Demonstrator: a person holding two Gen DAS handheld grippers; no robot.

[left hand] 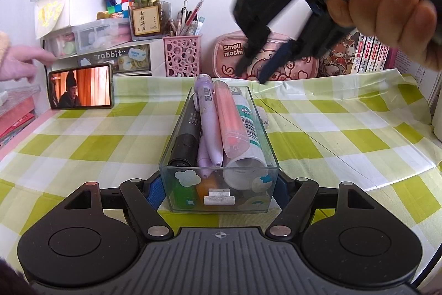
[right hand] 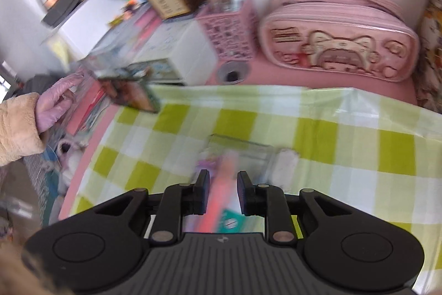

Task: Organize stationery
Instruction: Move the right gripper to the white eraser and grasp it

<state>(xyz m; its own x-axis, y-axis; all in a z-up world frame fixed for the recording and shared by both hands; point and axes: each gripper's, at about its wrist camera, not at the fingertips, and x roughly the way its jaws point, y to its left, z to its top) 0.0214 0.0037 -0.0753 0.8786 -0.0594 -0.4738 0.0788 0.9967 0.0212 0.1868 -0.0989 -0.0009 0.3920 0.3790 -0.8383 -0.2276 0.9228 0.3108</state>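
A clear plastic box [left hand: 248, 170] stands on the checked tablecloth, filled with a black marker [left hand: 185, 134], a purple pen [left hand: 208, 126], a pink highlighter [left hand: 230, 118] and a white glue tube [left hand: 250, 134]. My left gripper [left hand: 218, 192] is shut on the box's near end, one finger on each side wall. My right gripper [left hand: 252, 75] hangs above the box's far end, open and empty. In the blurred right wrist view its fingers [right hand: 222, 192] stand apart above the pink highlighter [right hand: 221, 198] and the box [right hand: 248, 154].
A white eraser [left hand: 263, 116] lies right of the box. A phone [left hand: 81, 86] leans at back left near another person's gloved hand [left hand: 22, 62]. A pink pen holder [left hand: 182, 55], a pink pencil case [left hand: 276, 57] and books [left hand: 367, 51] line the back.
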